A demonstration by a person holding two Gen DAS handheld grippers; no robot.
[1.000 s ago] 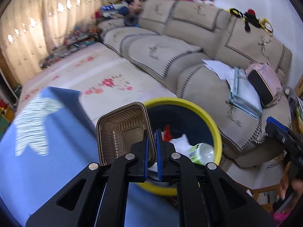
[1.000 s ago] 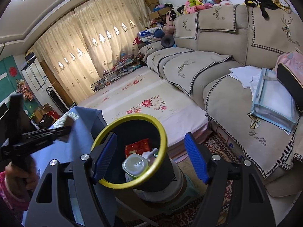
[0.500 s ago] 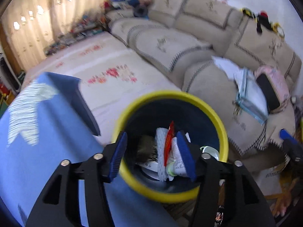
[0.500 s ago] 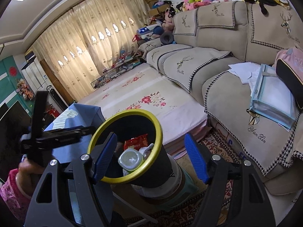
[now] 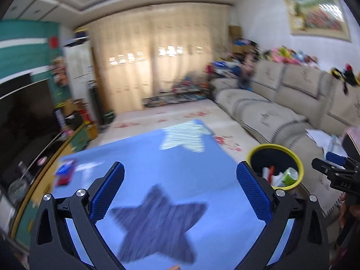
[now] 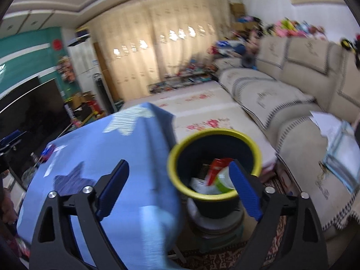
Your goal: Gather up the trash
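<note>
Bin (image 6: 214, 164) upright, mouth up; left gripper (image 5: 180, 191) empty

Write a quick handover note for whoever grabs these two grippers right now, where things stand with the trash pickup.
Left gripper: jaws wide open, empty, over the blue tablecloth.
Right gripper: jaws open, empty, aimed at the table edge and the bin.
Bin: yellow-rimmed, beside the table in front of the sofa; it holds a red wrapper, a green bottle and white scraps.
Done: some trash is already binned.
Left: small red and blue items lie near the table's far left edge, blurred; check whether they are trash and bin them.
</note>
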